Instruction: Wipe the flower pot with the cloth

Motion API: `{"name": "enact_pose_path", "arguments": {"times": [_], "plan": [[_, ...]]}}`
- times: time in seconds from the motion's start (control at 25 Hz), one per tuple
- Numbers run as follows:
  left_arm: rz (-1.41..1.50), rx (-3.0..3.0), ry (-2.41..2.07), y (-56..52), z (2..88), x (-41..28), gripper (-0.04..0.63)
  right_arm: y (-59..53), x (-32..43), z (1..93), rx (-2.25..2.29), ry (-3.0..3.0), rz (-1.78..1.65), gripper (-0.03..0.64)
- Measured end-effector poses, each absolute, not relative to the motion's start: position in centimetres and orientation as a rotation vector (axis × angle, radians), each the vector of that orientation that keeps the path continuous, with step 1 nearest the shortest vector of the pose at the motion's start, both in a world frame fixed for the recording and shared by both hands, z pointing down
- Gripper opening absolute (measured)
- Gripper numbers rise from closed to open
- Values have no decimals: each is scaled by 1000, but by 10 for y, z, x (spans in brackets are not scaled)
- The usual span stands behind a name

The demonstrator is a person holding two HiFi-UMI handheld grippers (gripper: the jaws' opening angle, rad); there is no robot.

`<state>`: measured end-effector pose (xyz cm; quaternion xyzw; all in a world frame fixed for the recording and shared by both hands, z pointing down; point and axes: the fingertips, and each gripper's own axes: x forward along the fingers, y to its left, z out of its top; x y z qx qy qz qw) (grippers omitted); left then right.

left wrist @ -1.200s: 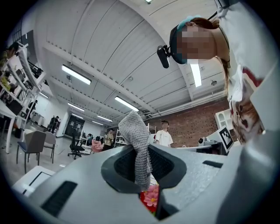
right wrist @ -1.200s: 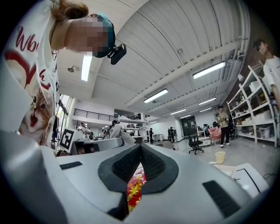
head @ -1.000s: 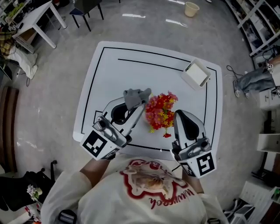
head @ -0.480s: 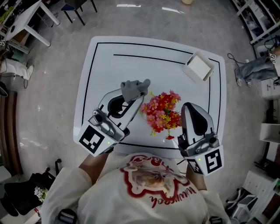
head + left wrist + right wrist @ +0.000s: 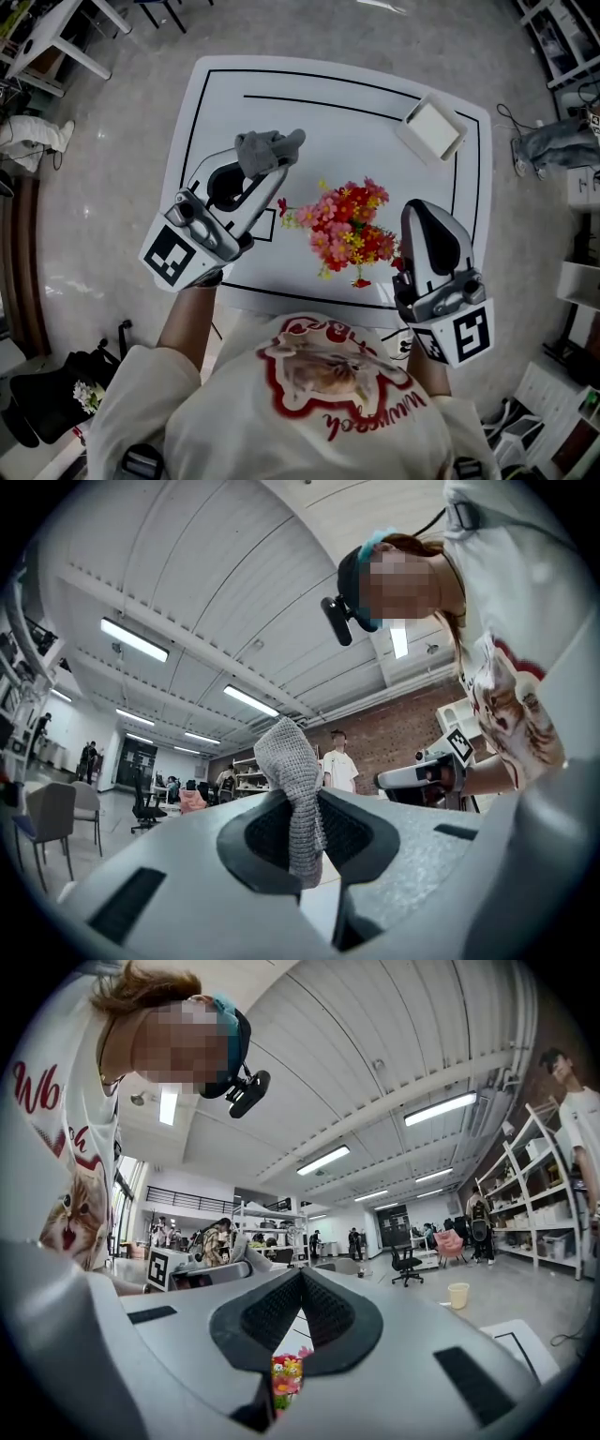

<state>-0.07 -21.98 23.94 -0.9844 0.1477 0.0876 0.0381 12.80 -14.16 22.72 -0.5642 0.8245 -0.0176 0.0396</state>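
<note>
Right hand-held gripper [image 5: 300, 1277]: jaws pressed together, nothing between them. It sits at the near right edge, just right of the flowers.
Left hand-held gripper [image 5: 298, 803]: pinching the cloth at its tips. It is held left of the flowers and apart from them.
Cloth [image 5: 269, 150]: grey knit, bunched. It is gripped through its middle, with one end standing above the jaws and the other hanging below. Judged soft, light and limp, so it should wrap a curved wall readily. The present mid-bunch hold looks secure.
Flowers [image 5: 345, 225]: a dense head of red, pink and yellow blooms between the two grippers, nearer the right one. Judged delicate, and no place to take hold.
Pot: beneath the blooms and hidden in every view. It stands on the surface towards the near edge. Judged small, light and top-heavy, so it is apt to slide or tip under a wiping push. The best hold is probably low on the wall or at the rim, below the blooms, with the free right gripper steadying it.
Surface [image 5: 328, 131]: white with black lines. It looks smooth and probably offers little grip under the pot.
Tray [image 5: 433, 128]: white and square, at the far right corner, well apart.
</note>
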Motion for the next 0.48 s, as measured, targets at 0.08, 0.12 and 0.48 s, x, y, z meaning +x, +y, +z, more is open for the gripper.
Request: {"name": "enact_pose_path", "arguments": {"times": [0.08,0.12,0.48], "plan": [[281,-3040,489,-234,243,-4,41,-145,128,228,-1722,2535,-58,-2],[280,-3045,509,-240,246,-5,41,-147,128,228,-1720,2535,-59,-2],[6,-3042,191,-243,300,25,41,-153,132,227,-1700,2538,-81,-2]]}}
